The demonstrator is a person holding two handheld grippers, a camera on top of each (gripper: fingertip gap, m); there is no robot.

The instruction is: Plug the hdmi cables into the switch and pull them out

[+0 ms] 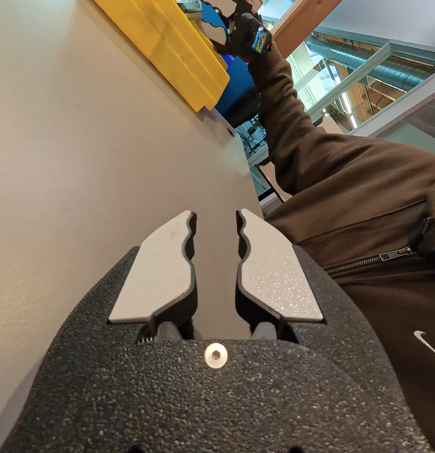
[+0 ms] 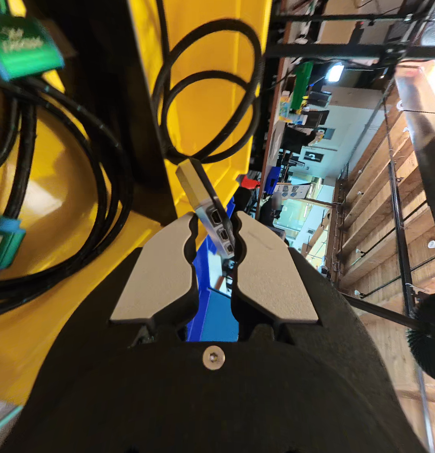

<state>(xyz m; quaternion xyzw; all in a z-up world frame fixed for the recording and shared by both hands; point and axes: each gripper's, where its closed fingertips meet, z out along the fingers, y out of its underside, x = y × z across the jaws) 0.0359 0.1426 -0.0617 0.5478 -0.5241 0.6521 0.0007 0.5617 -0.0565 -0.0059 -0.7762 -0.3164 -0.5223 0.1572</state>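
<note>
1. A silver hub (image 2: 206,208) with three ports on its end face stands tilted between the pads of the right tongs (image 2: 215,218). The right pad (image 2: 238,235) lies against its dark side. The left pad (image 2: 190,235) meets it only near the tip, with a sliver of gap lower down, so whether the tongs really clamp it cannot be told.
2. The hub's far end points up and away from the tongs, into a yellow bin (image 2: 211,110).
3. A thin black cable (image 2: 246,103) loops twice in that bin, just beyond the hub's far end.
4. A black divider (image 2: 128,122) stands left of the hub. Past it, thicker black cables (image 2: 98,171) coil, with blurred green plugs (image 2: 23,49) at the far left.
5. Below the tongs' gap shows a blue bin (image 2: 219,316).
6. The left tongs (image 1: 216,215) stand apart, with only bare beige table (image 1: 89,147) between the pads.
7. Far ahead of the left tongs sits the yellow bin (image 1: 167,49), seen from outside, with the blue bin (image 1: 238,81) behind it. The right tongs (image 1: 221,27) reach over the yellow bin at the top, their fingertips partly cut off.
8. A brown sleeve (image 1: 285,110) runs from the right tongs down the right side to a brown zipped jacket (image 1: 358,208).
</note>
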